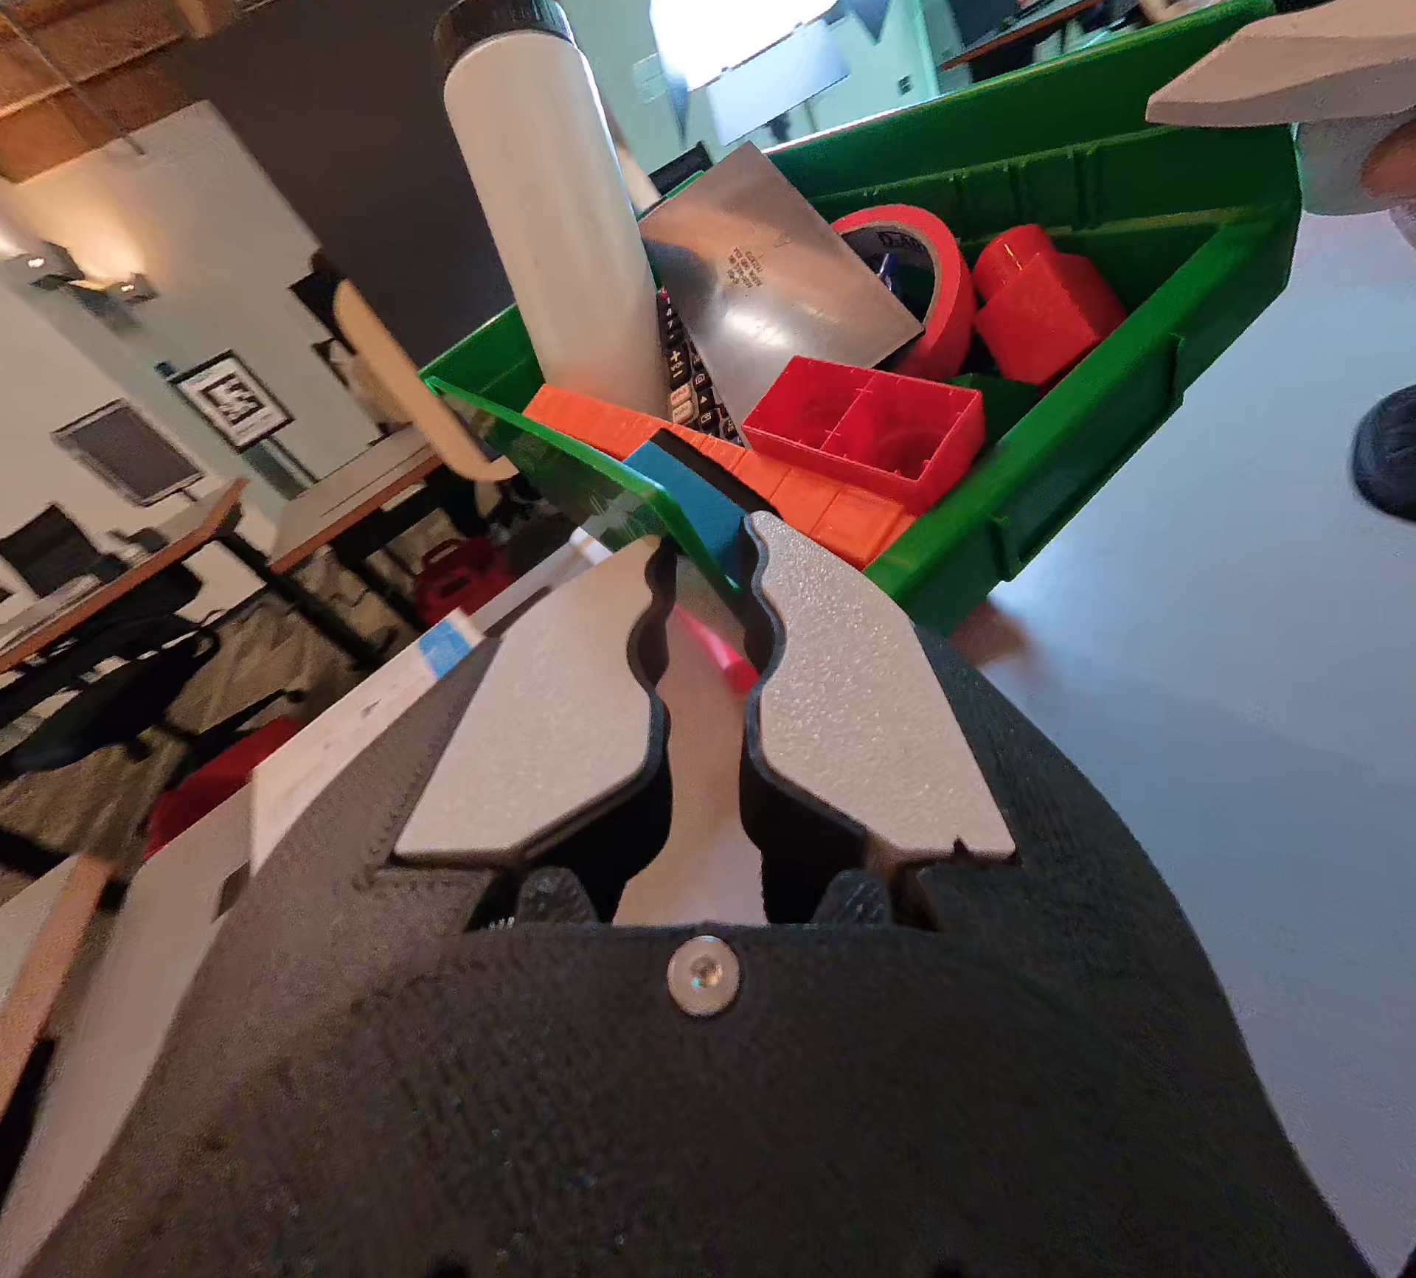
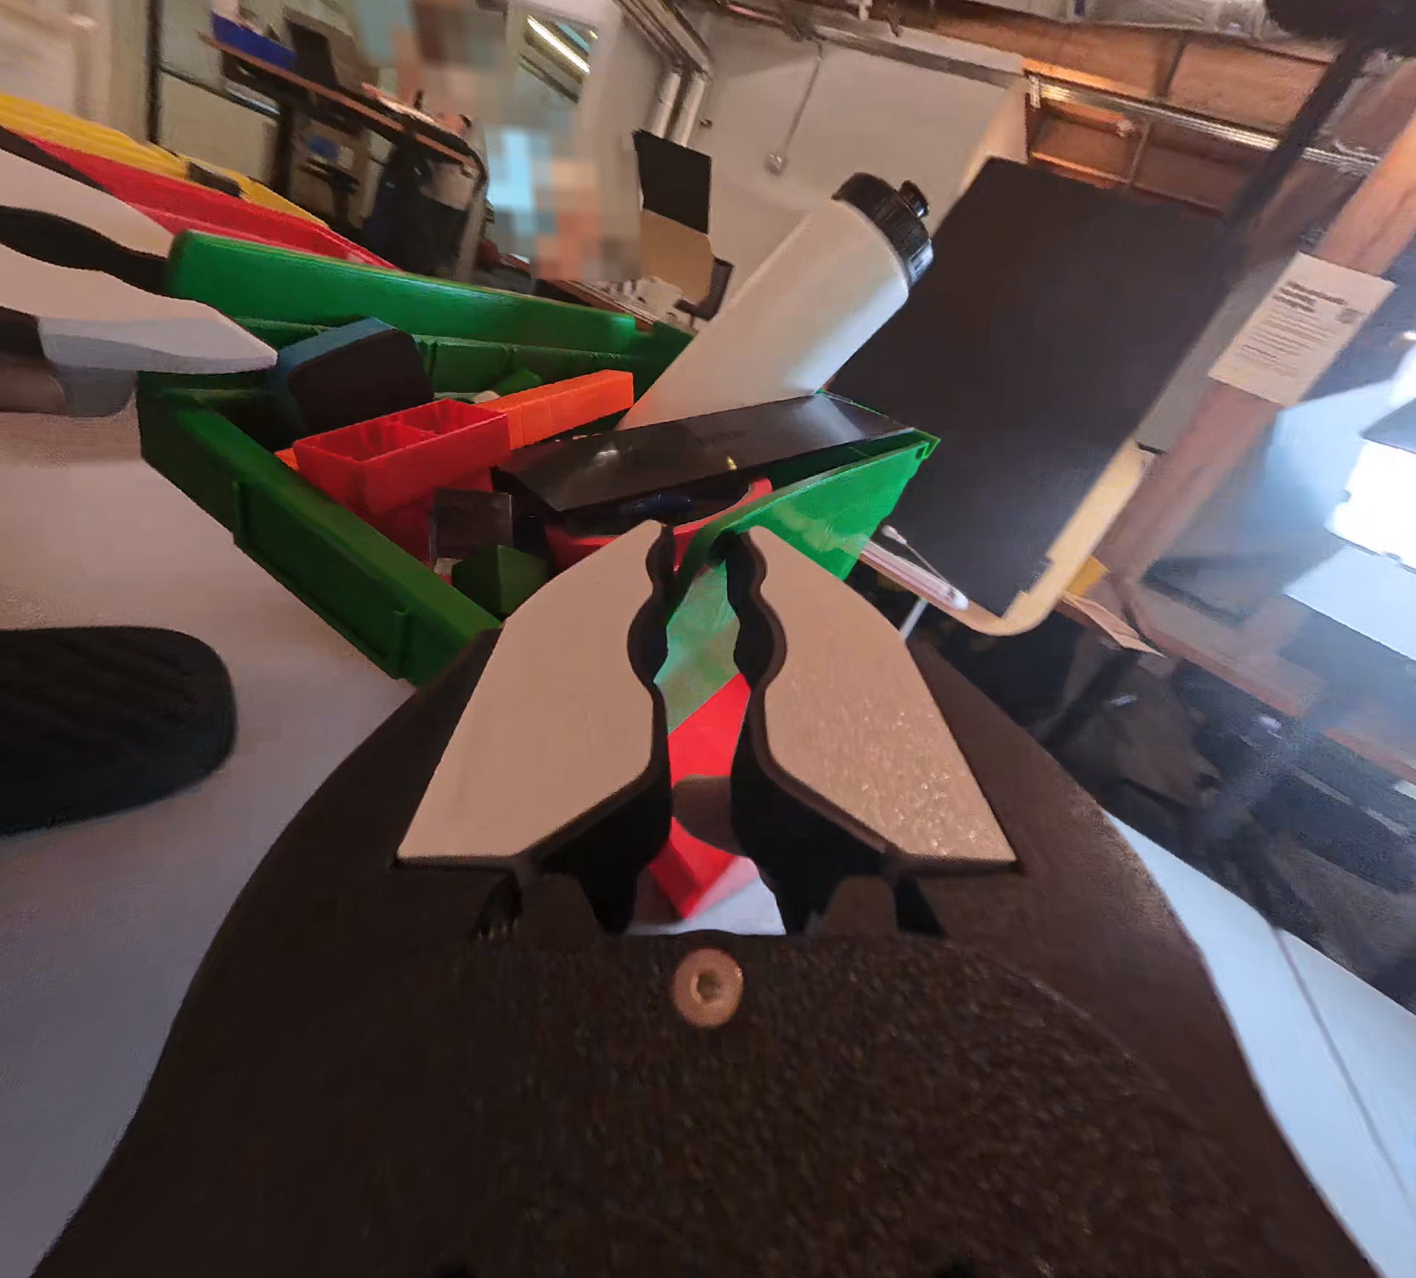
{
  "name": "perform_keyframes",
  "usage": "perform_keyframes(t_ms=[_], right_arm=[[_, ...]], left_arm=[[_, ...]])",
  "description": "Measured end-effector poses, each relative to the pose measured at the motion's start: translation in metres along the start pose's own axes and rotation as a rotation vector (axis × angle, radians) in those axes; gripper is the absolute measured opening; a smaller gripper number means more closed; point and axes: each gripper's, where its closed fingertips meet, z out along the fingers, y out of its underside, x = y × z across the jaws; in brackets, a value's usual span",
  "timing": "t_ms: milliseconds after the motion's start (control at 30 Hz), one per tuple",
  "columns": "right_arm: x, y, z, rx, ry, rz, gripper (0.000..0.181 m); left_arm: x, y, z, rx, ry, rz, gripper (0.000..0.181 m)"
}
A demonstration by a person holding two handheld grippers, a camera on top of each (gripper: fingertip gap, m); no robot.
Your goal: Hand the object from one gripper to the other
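Both claws, left (image 1: 709, 552) and right (image 2: 701, 540), clamp tilted green bin's (image 1: 1073, 444) thin rims.

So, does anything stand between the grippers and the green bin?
Nothing visible does. The left gripper appears closed on the thin lip of the green bin, and the right gripper on its wall at the opposite end.

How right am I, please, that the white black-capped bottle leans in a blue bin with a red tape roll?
The bin is green, not blue, as the left wrist view shows; the white bottle does lean in it with the red tape roll.
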Motion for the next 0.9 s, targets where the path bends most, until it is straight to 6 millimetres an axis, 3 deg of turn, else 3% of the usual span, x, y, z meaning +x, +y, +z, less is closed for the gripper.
perform_keyframes(t_ms=[133,267,400,533,567,667,767,833,900], right_arm=[[-0.055,0.001,0.045,0.055,-0.121,0.042,0.013],[-0.102,0.023,0.083,0.099,-0.259,0.126,0.013],[-0.135,0.066,0.113,0.089,-0.325,0.193,0.013],[-0.161,0.114,0.140,-0.050,-0.386,0.195,0.014],[-0.164,0.124,0.149,-0.092,-0.361,0.176,0.014],[-0.167,0.139,0.172,-0.219,-0.356,0.100,0.017],[-0.171,0.149,0.170,-0.347,-0.461,0.187,0.041],[-0.153,0.138,0.160,-0.318,-0.441,0.171,0.044],[-0.135,0.135,0.147,-0.351,-0.446,0.112,0.046]], left_arm=[[-0.040,0.031,-0.047,-0.081,-0.122,0.034,0.016],[-0.061,0.075,-0.078,-0.168,-0.225,0.041,0.016],[-0.068,0.131,-0.082,-0.233,-0.274,0.009,0.015],[-0.069,0.185,-0.076,-0.299,-0.287,-0.099,0.015],[-0.070,0.199,-0.074,-0.314,-0.307,-0.114,0.017],[-0.083,0.216,-0.065,-0.265,-0.378,-0.216,0.018],[-0.086,0.236,-0.050,-0.327,-0.275,-0.415,0.028],[-0.097,0.226,-0.049,-0.299,-0.246,-0.420,0.038],[-0.118,0.201,-0.058,-0.266,-0.281,-0.307,0.046]])
